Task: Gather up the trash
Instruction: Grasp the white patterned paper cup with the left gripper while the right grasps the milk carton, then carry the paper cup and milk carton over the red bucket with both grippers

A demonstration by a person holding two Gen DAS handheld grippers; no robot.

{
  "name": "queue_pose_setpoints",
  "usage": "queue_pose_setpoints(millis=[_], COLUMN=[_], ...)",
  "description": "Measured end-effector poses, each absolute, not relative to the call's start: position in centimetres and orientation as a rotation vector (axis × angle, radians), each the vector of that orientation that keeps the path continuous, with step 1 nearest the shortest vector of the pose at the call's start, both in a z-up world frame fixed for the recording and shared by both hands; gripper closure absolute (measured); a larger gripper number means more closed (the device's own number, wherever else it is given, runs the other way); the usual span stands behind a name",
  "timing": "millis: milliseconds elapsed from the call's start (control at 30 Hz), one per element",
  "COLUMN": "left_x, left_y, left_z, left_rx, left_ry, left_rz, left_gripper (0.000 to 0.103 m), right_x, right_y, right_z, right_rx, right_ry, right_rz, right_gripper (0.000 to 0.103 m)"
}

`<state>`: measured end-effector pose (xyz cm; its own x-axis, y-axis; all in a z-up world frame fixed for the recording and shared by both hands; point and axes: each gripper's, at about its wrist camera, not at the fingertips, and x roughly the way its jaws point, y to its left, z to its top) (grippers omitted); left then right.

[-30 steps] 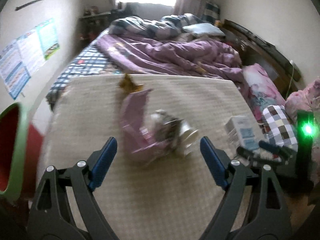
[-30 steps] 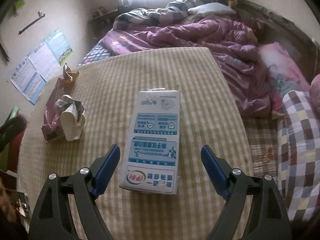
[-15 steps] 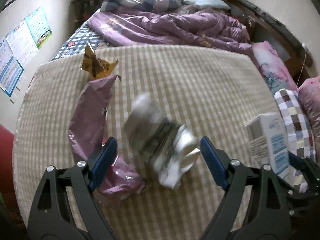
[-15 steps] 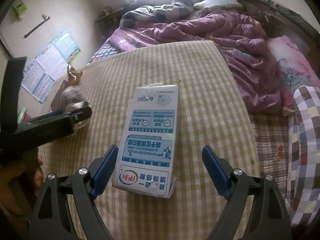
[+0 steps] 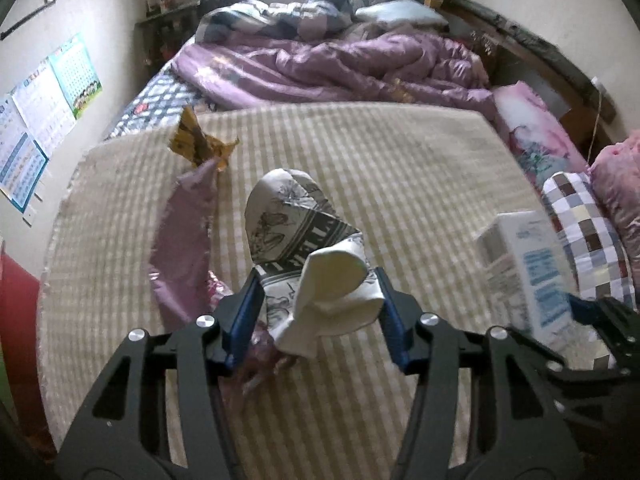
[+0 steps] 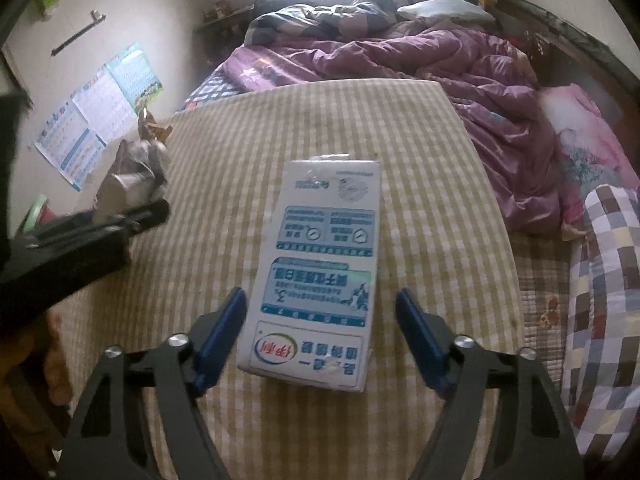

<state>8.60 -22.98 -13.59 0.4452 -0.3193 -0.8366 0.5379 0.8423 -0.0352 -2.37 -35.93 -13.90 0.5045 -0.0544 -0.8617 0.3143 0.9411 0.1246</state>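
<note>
A crumpled white and grey printed paper wrapper point(image 5: 296, 240) lies on the beige checked mattress point(image 5: 400, 168). My left gripper point(image 5: 316, 274) is closing on it, and both blue pads touch its sides. A purple foil wrapper point(image 5: 184, 248) lies just left of it, with a golden wrapper point(image 5: 196, 144) beyond. In the right wrist view a white and blue milk carton point(image 6: 324, 264) lies flat between the fingers of my right gripper point(image 6: 320, 294). Those jaws are closing, with a gap showing on each side of the carton. The carton point(image 5: 528, 272) also shows at the right of the left wrist view.
A rumpled purple duvet point(image 5: 340, 68) and pillows fill the far half of the bed. A checked cushion point(image 6: 608, 280) and pink bedding point(image 6: 580, 148) lie along the right side. A red bin point(image 5: 16, 320) stands at the left edge. Posters point(image 6: 100, 112) hang on the left wall.
My left gripper came down over the crumpled paper and its jaws narrowed onto it. The right gripper's jaws drew in towards the carton, which stayed in place.
</note>
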Motion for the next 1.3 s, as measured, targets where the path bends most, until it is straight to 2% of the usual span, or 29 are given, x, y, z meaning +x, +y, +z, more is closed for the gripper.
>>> queue_pose_setpoints(millis=[133, 1300], left_x=[7.1, 2.3], left_y=[-21.9, -14.6], left_z=[-11.9, -7.0], left_rx=[0.242, 0.181], left_ry=[0.921, 0.816], left_rz=[-0.537, -0.429], left_gripper=[0.051, 0.051], right_x=[-2.3, -2.4], right_y=[-35.1, -25.1], right_z=[-13.4, -6.0], right_rx=[0.236, -0.083], right_ry=[1.015, 0.826], right_rz=[-0.232, -0.166], right_gripper=[0.046, 0.049])
